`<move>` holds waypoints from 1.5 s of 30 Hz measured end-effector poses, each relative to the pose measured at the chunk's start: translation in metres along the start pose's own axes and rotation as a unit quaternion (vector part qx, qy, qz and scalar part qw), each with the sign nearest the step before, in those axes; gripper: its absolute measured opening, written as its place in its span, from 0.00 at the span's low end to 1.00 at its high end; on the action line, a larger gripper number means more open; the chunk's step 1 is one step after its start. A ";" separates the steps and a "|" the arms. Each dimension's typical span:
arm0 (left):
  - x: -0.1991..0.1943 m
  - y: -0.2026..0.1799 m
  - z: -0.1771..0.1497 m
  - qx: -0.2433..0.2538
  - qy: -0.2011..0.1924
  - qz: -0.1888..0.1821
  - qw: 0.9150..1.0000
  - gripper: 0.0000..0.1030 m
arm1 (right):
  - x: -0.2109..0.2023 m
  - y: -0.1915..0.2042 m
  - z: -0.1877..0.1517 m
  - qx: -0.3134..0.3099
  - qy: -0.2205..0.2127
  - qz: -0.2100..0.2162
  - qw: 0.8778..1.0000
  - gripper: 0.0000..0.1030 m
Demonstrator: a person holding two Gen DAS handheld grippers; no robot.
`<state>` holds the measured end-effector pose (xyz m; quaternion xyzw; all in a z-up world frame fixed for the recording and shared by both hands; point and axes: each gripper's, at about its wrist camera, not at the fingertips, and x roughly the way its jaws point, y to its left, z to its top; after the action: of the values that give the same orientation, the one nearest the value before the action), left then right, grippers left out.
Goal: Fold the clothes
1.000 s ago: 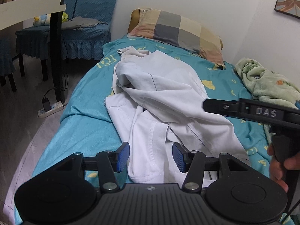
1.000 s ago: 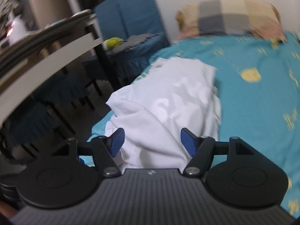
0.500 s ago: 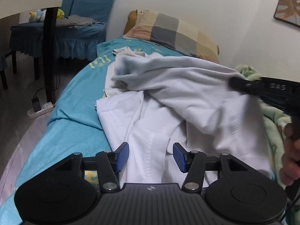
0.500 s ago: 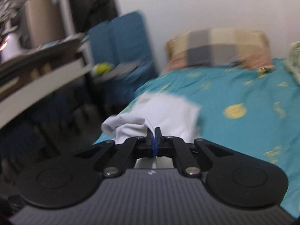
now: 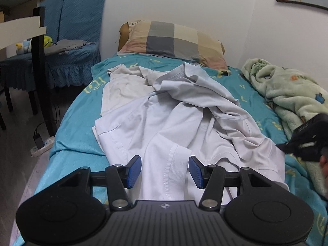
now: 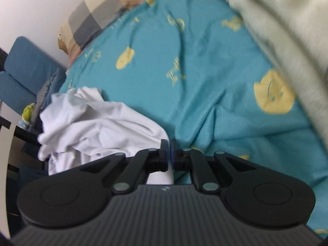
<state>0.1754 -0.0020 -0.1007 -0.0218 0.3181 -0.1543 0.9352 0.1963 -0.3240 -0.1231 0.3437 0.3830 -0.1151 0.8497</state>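
A crumpled white shirt (image 5: 174, 123) lies spread along the teal bed sheet (image 5: 75, 127). My left gripper (image 5: 165, 170) is open just above its near edge, with a ribbed hem between the blue pads but not pinched. My right gripper (image 6: 169, 156) is shut on a fold of the white shirt (image 6: 98, 127), with cloth showing between the pads. It also shows in the left wrist view (image 5: 305, 143) at the right edge of the shirt, low over the bed.
A checked pillow (image 5: 172, 41) lies at the head of the bed. A green fleece blanket (image 5: 287, 90) is bunched along the right side. A blue covered chair (image 5: 67, 47) and a dark table leg (image 5: 41, 67) stand left. A power strip (image 5: 41, 145) lies on the floor.
My right gripper closed on the shirt, lifted and pulled it to the right, then came down near the blanket. The shirt now lies spread wider. My left gripper stayed open.
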 end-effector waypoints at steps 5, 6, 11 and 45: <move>0.007 -0.006 0.001 0.020 -0.007 0.009 1.000 0.50 | -0.046 0.034 -0.011 -0.117 -0.020 0.028 0.993 0.12; 0.009 -0.005 0.002 0.017 -0.006 0.011 1.000 0.46 | -0.051 0.039 -0.017 -0.142 -0.012 0.039 0.989 0.18; 0.016 0.001 0.003 0.005 0.004 0.021 1.000 0.06 | -0.040 0.058 -0.054 -0.234 0.039 0.066 0.969 0.63; -0.054 -0.006 -0.022 0.033 0.126 0.029 0.991 0.33 | -0.036 0.038 -0.045 -0.258 0.024 0.011 0.966 0.05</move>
<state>0.1198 0.0100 -0.0855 0.0375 0.4286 -0.1392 0.8919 0.1630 -0.2683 -0.0991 0.1198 0.4164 0.0057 0.9012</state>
